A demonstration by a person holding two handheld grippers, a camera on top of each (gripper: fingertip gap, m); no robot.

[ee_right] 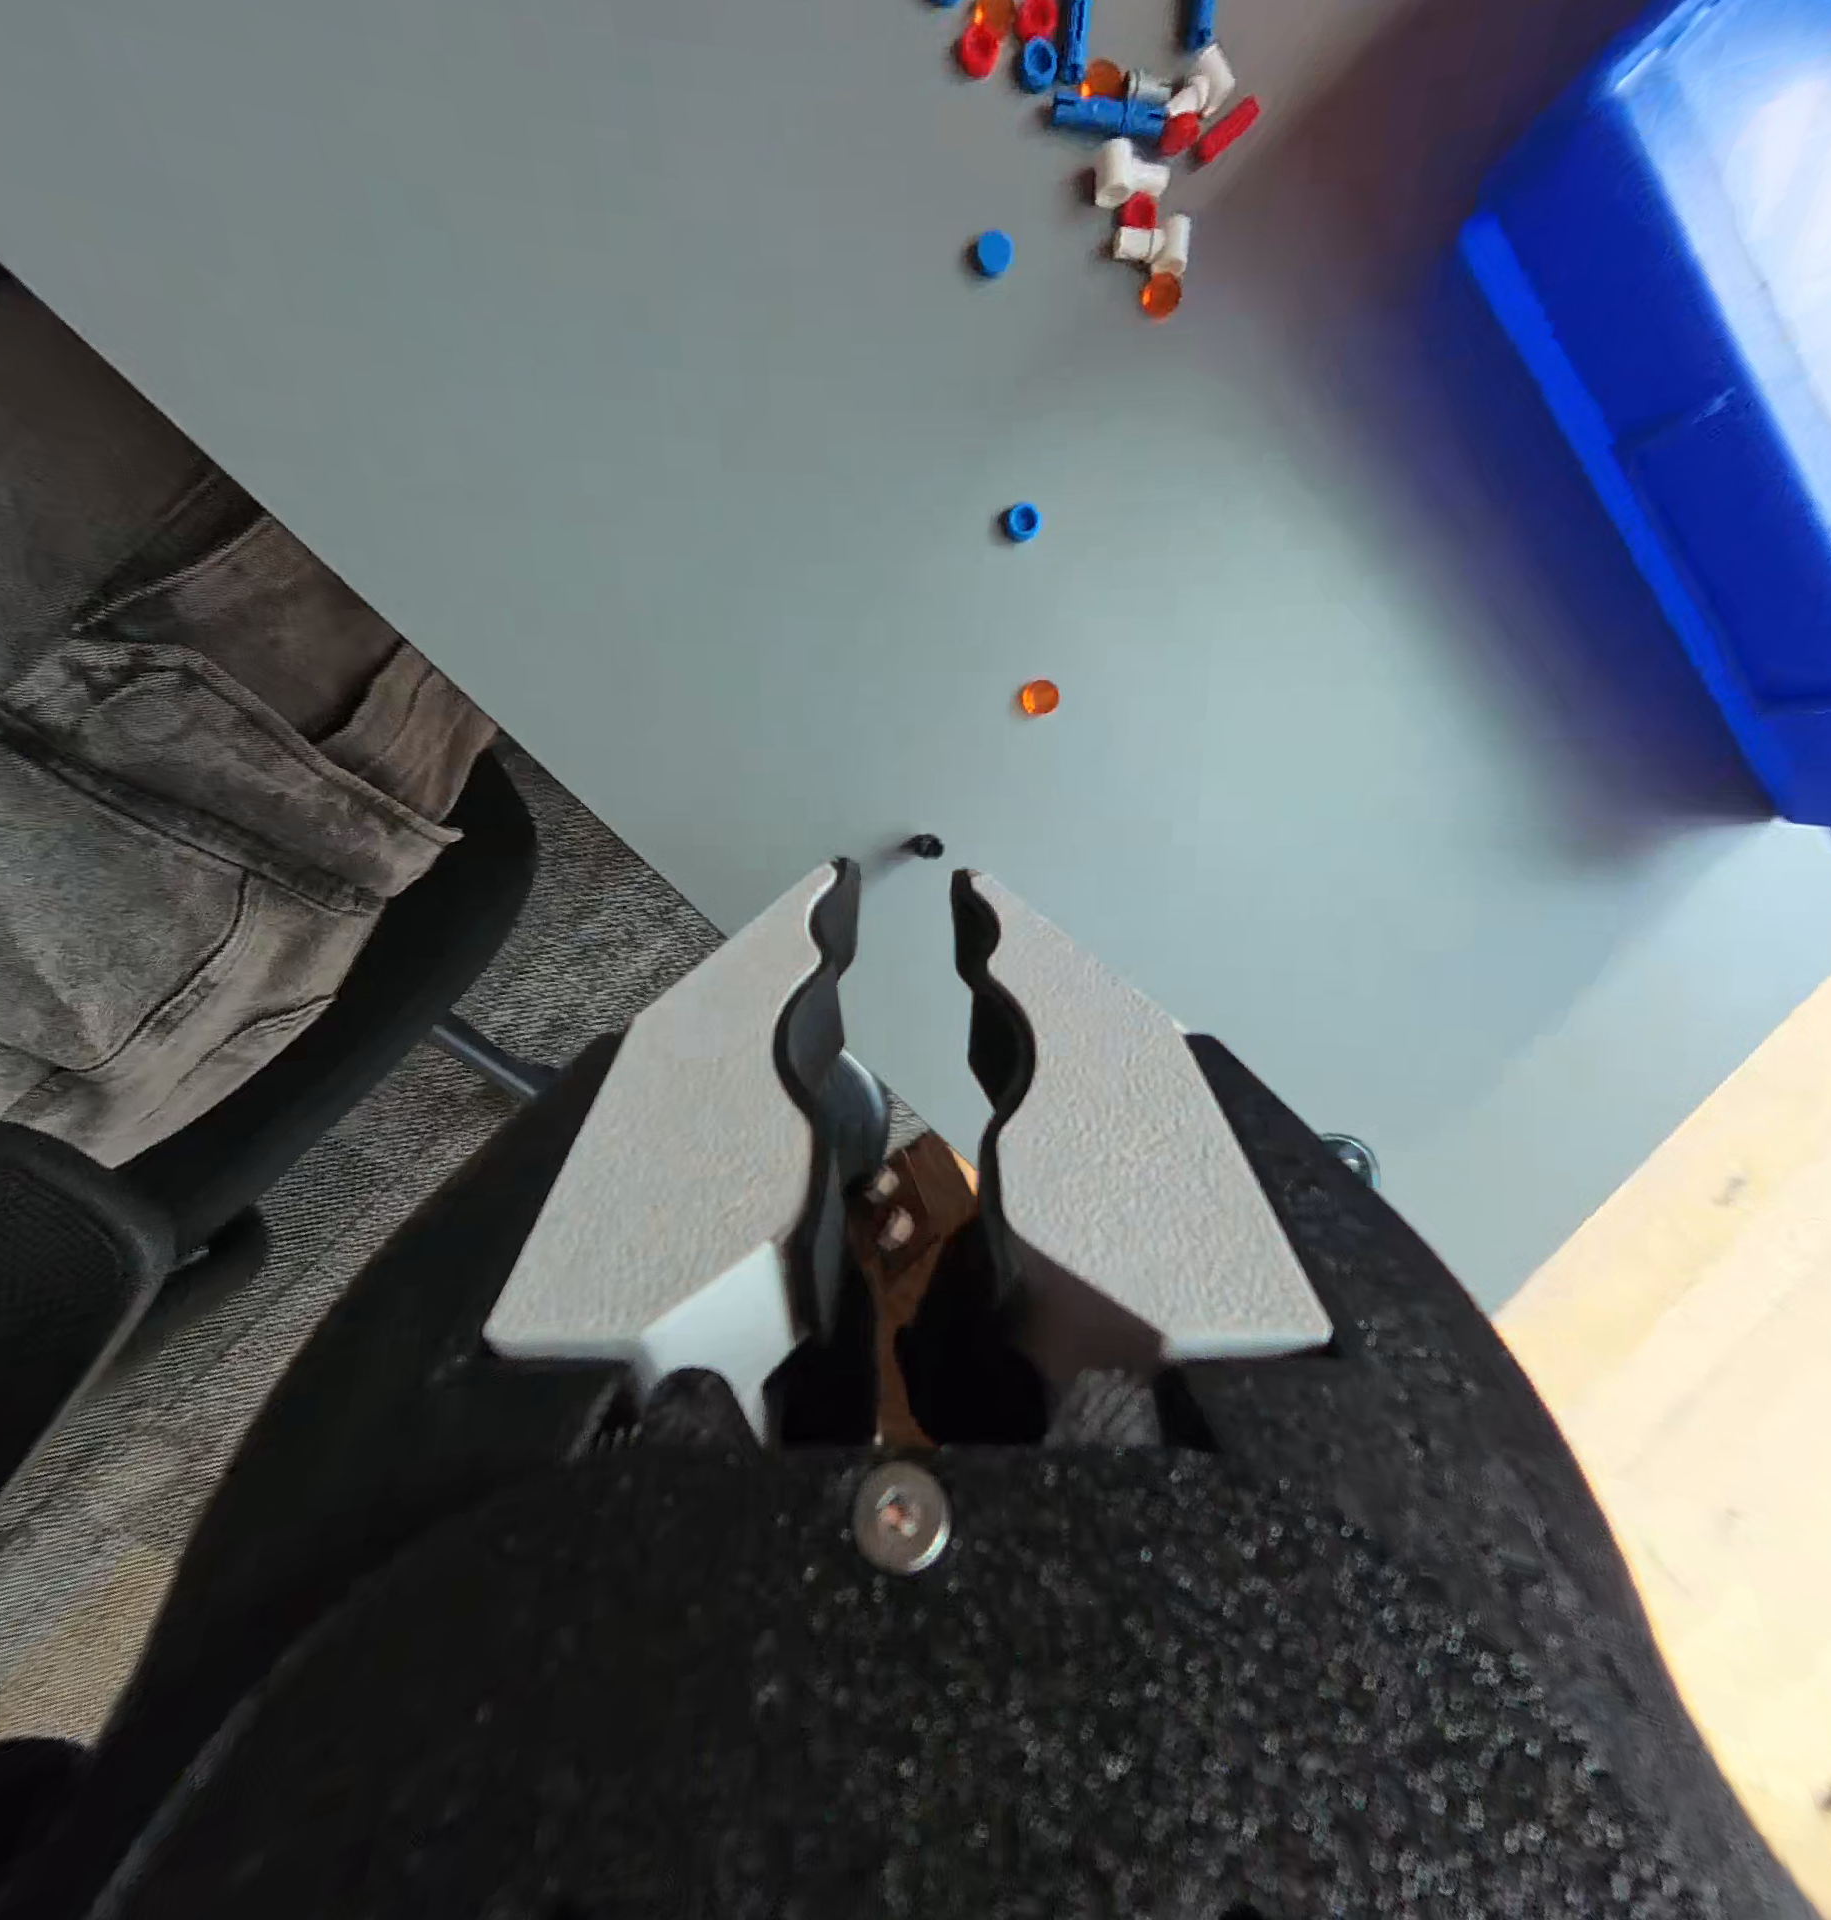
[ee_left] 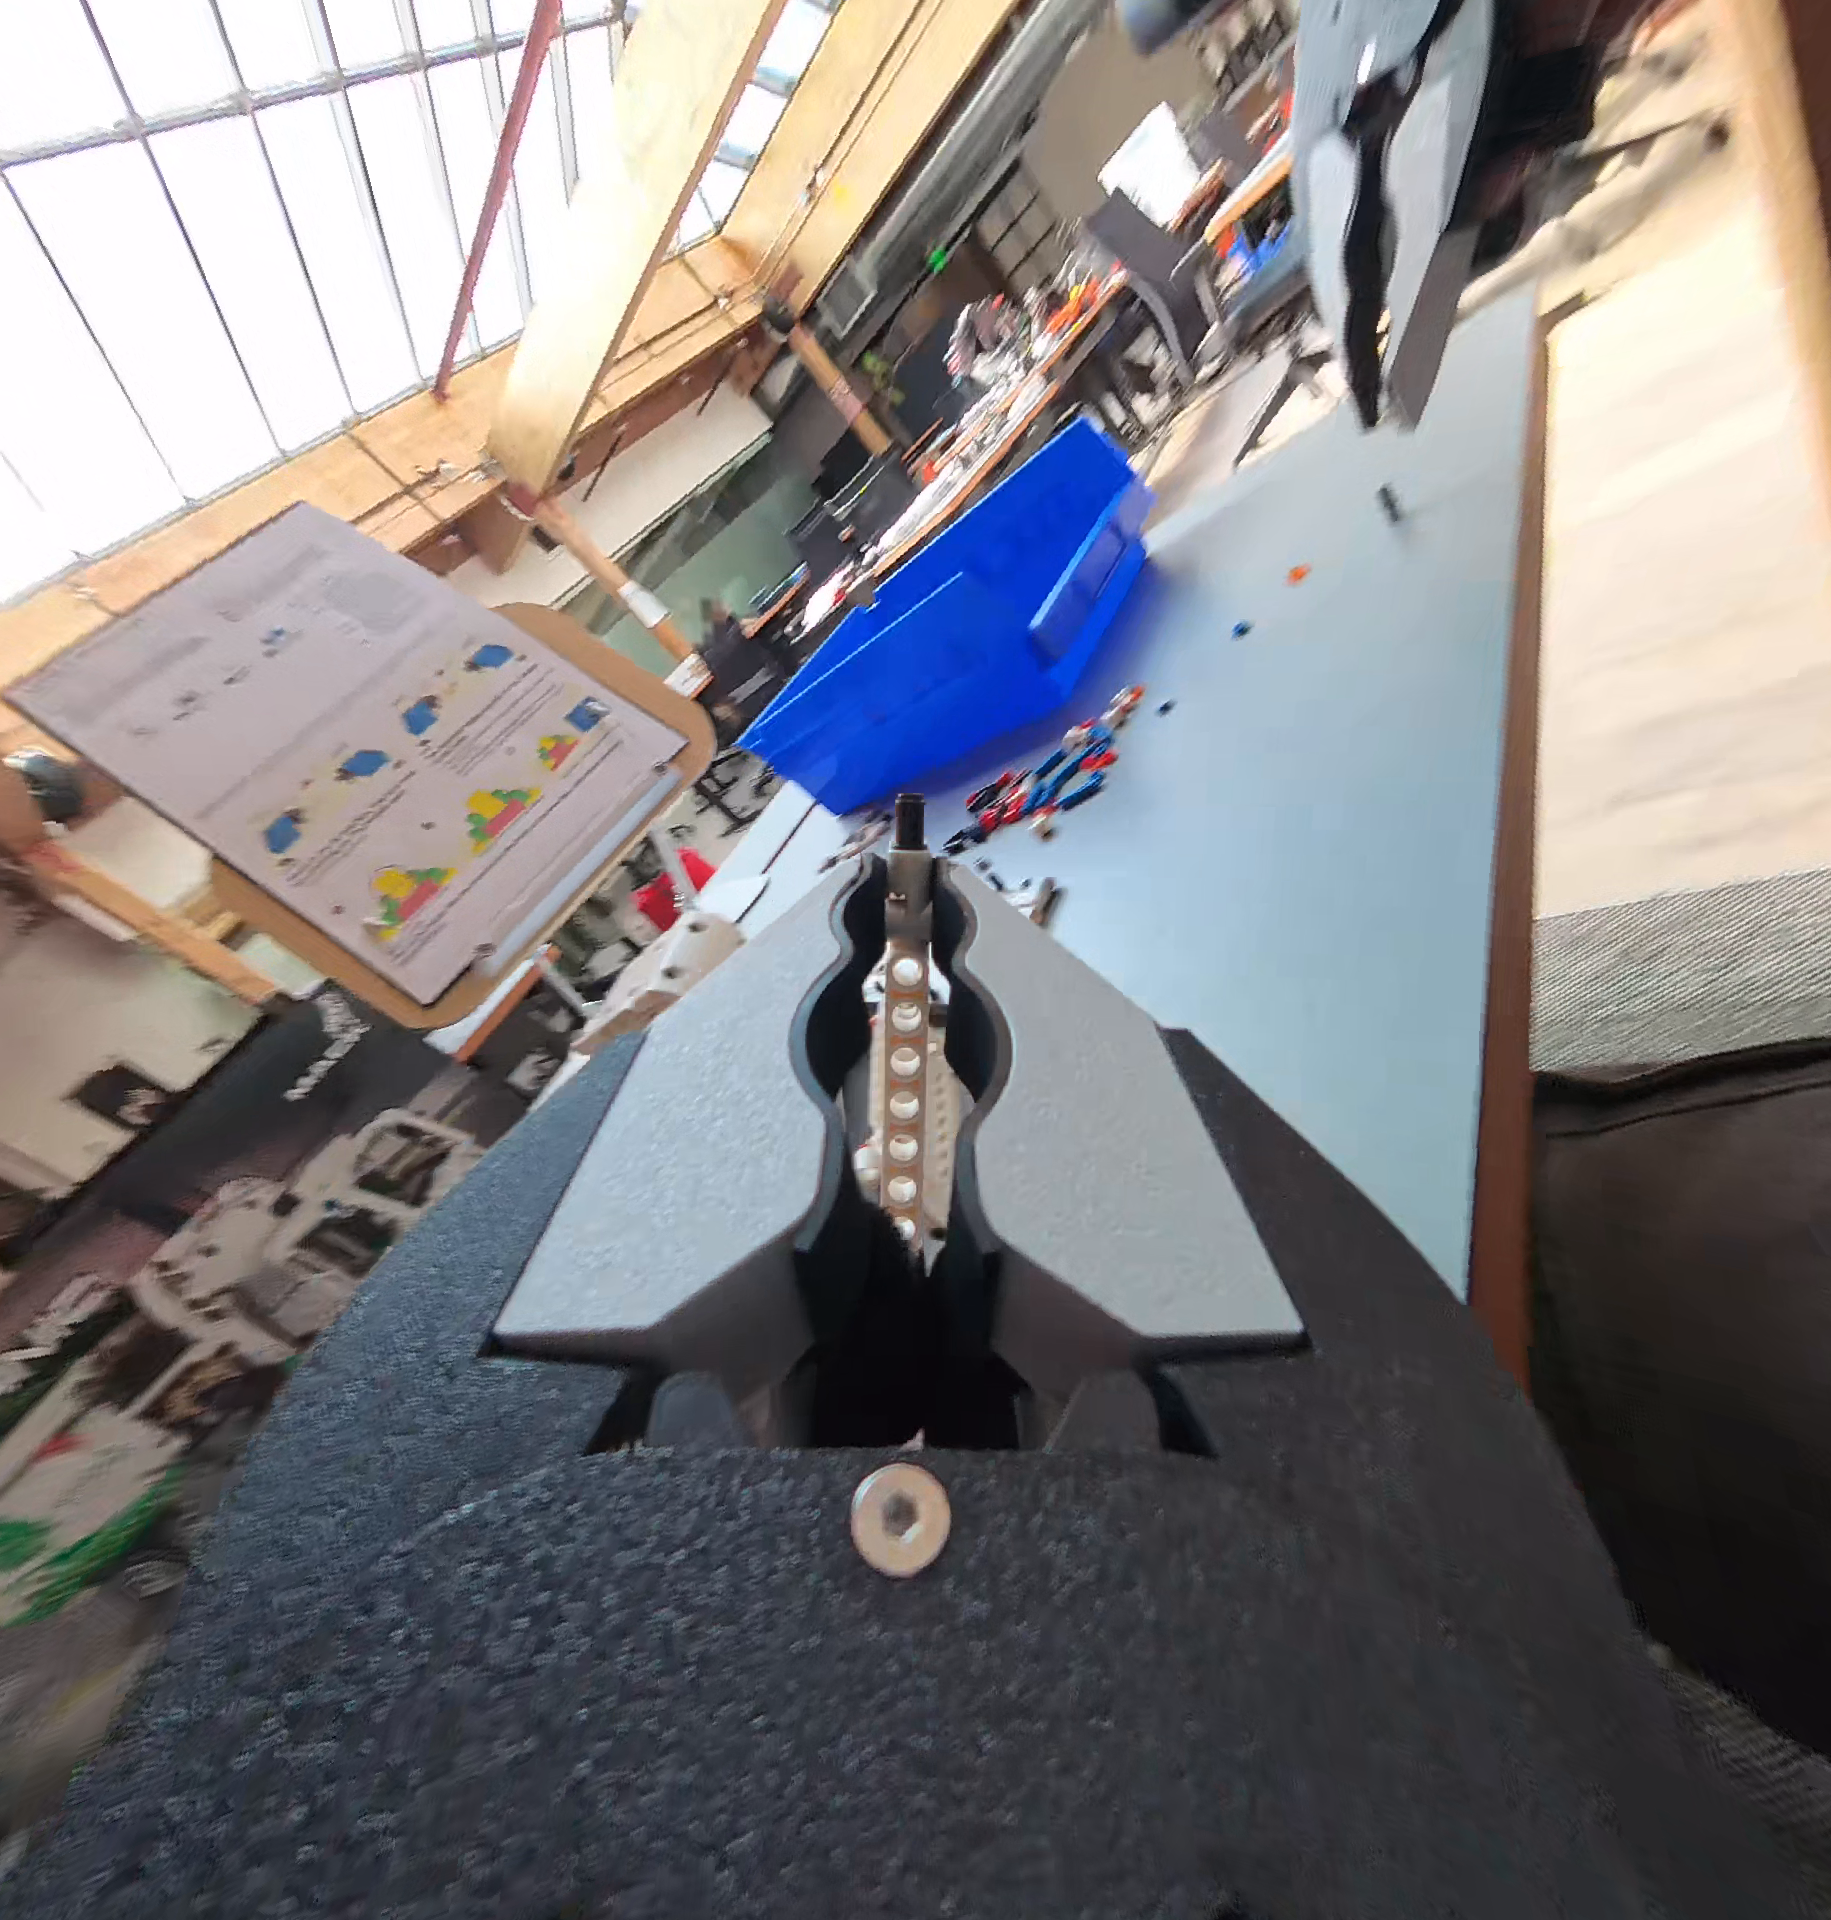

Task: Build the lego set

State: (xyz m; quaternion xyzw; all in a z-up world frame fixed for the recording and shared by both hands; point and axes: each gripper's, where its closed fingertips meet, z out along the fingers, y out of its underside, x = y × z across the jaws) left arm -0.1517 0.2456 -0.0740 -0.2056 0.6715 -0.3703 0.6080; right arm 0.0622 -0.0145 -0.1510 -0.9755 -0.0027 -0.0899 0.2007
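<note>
Between the pads of my left gripper (ee_left: 909, 883) I clamp a long grey plastic beam with a row of round holes (ee_left: 906, 1081), a black pin (ee_left: 908, 816) jutting from its far end. Over the pale grey tabletop (ee_right: 630, 416) my right gripper (ee_right: 903, 883) stands narrowly parted, bare, a small black pin (ee_right: 924, 847) just beyond its tips, a blue plastic bin (ee_right: 1721, 395) well apart.

Blue bin (ee_right: 1711, 436) showing beside pale grey surface (ee_right: 578, 416); red, blue, white, orange pieces (ee_right: 1119, 114) lying scattered; grey perforated beam (ee_left: 906, 1081) showing pale dots.
</note>
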